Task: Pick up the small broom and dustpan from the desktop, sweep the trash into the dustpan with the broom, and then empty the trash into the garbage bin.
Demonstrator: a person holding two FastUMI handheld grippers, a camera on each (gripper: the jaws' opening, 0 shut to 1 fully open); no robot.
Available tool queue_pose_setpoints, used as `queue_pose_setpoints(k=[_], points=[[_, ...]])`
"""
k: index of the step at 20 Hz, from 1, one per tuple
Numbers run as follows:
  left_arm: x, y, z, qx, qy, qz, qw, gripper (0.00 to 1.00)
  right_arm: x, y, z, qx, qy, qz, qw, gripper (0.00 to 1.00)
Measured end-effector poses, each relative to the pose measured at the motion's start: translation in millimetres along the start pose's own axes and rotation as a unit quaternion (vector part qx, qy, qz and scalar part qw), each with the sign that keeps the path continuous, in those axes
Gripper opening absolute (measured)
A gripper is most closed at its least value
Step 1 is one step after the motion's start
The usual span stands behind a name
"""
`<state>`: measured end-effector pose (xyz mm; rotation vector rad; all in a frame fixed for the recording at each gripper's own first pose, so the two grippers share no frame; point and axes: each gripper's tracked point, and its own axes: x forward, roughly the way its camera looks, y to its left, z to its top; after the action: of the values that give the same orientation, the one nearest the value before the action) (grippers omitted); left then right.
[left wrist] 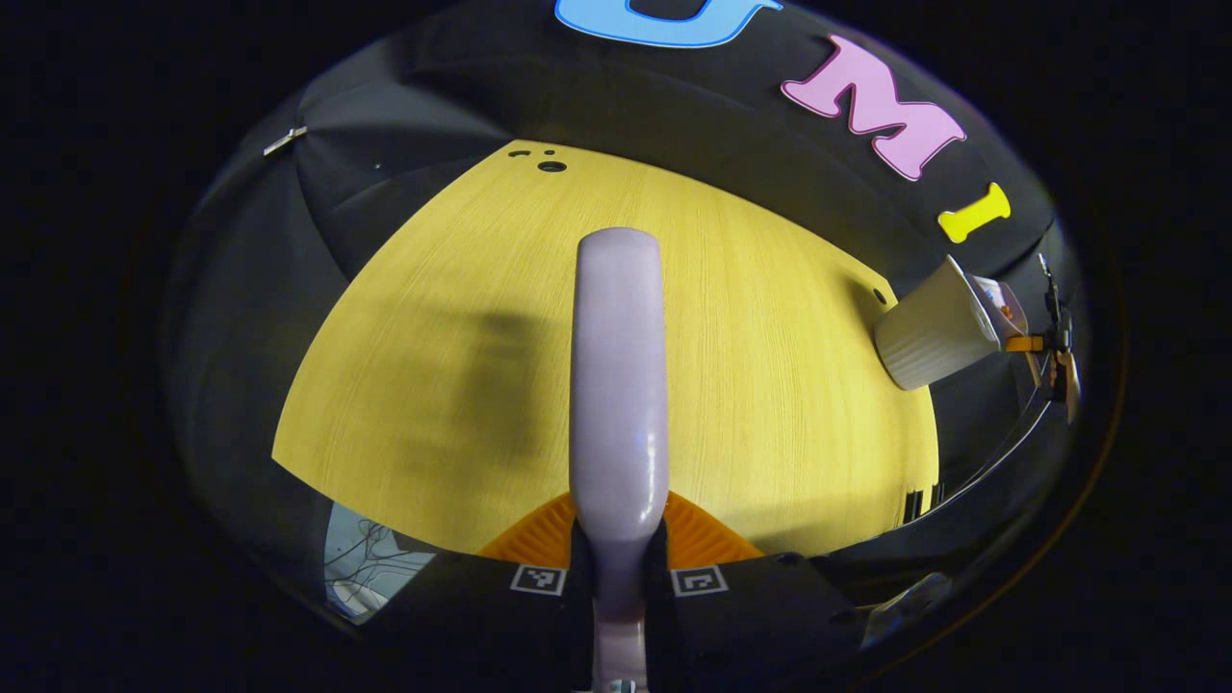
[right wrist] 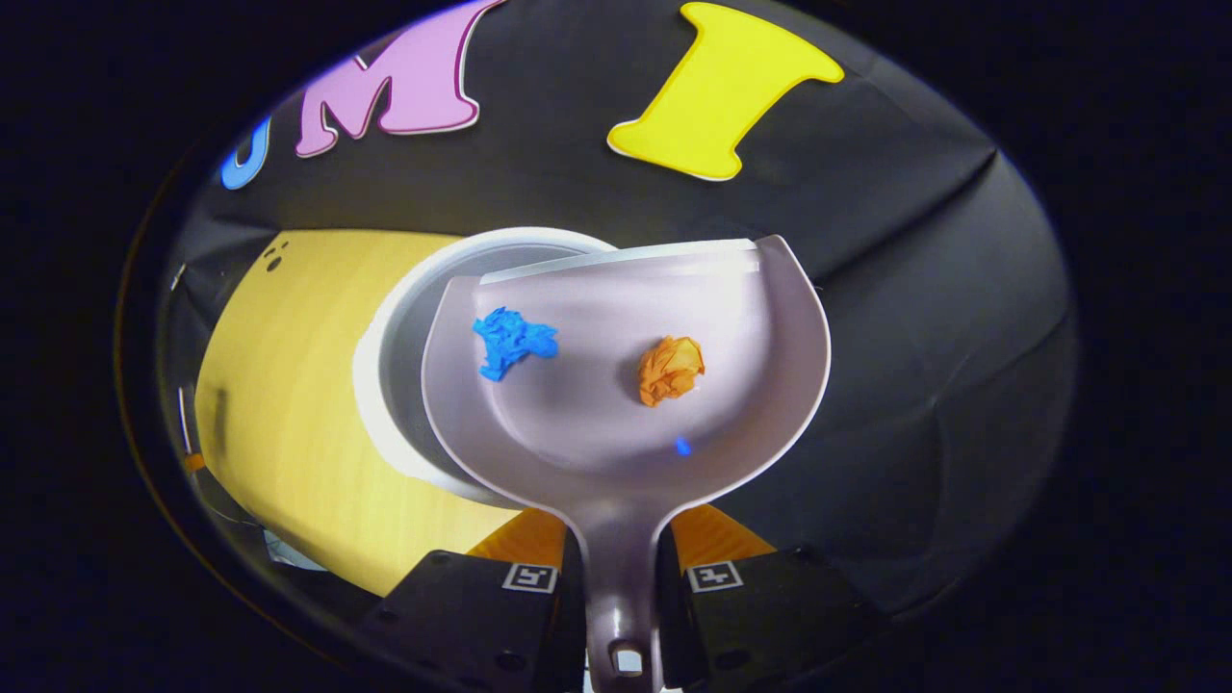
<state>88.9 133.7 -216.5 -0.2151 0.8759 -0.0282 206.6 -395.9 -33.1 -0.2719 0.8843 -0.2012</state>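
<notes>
In the left gripper view my left gripper (left wrist: 618,551) is shut on the pale lilac broom (left wrist: 619,385), which points forward above the yellow wooden desktop (left wrist: 770,385). The white garbage bin (left wrist: 932,332) stands at the desk's far right edge there. In the right gripper view my right gripper (right wrist: 621,568) is shut on the handle of the pale lilac dustpan (right wrist: 577,423). The pan carries a crumpled blue paper scrap (right wrist: 510,342) and a crumpled orange paper ball (right wrist: 671,369). It hovers over the white garbage bin (right wrist: 385,356), partly covering the opening.
Small round holes (left wrist: 551,166) sit at the desktop's far edge. Black cloth walls surround the desk. Beyond the bin, at the right edge of the left gripper view, the other gripper (left wrist: 1054,351) shows small. The yellow desktop (right wrist: 279,404) stretches left of the bin.
</notes>
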Motion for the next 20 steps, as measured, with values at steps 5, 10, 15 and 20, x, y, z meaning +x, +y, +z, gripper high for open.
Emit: queue_pose_setpoints(k=[5,10,15,20], points=[[3,-4,2,0.004,0.009,0.004,1.000,0.25,-2,-1,1,-0.087,0.064,-0.003,0.994,0.34],[6,-13,5,0.005,0.007,-0.002,1.000,0.26,-1,-16,4,-0.179,0.102,-0.028,0.978,0.34],[8,-18,-2,-0.002,0.004,-0.009,1.000,0.26,-8,-28,2,-0.252,0.142,-0.035,0.957,0.34],[12,-20,-14,-0.015,0.008,-0.012,1.000,0.26,-12,-35,-1,-0.299,0.175,-0.061,0.936,0.34]])
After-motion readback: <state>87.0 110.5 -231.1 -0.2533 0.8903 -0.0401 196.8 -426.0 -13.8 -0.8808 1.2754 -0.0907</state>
